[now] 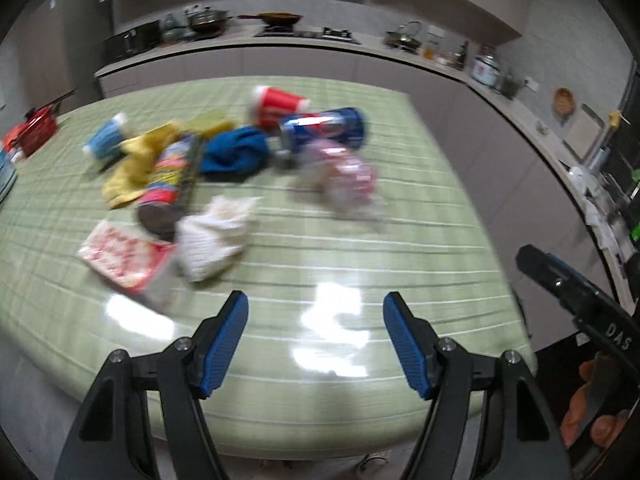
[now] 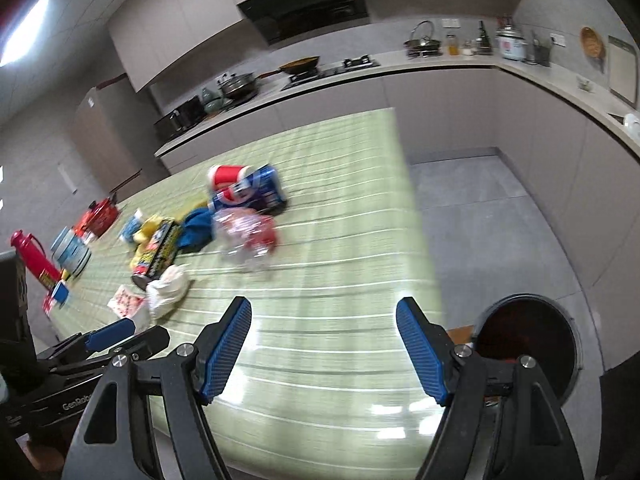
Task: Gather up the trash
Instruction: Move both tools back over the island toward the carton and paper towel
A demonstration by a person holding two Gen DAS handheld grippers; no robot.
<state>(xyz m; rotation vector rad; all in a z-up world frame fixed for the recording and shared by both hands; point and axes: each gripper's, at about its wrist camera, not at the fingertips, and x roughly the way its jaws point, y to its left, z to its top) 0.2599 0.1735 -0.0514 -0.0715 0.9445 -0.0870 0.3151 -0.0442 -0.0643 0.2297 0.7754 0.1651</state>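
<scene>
Both pairs of tongs hang released over the near edge of the green striped table (image 1: 400, 208), nothing between the blue pads of the left gripper (image 1: 316, 308) or the right gripper (image 2: 324, 312). Every piece of trash appears to lie untouched beyond the fingertips, so by my reading the collecting has hardly begun. Ahead and left of the left tongs sit a crumpled white tissue (image 1: 212, 240) and a red-and-white packet (image 1: 120, 260); farther out lie a snack tube (image 1: 172, 176), a yellow rag (image 1: 136, 164), a blue cloth (image 1: 236, 154), a clear crumpled wrapper (image 1: 348, 176), a blue can (image 1: 324, 128) and a red cup (image 1: 276, 104). Low and right of the right tongs, off the table, a round dark bin opening (image 2: 524, 332) shows; its contents are too dim to tell.
</scene>
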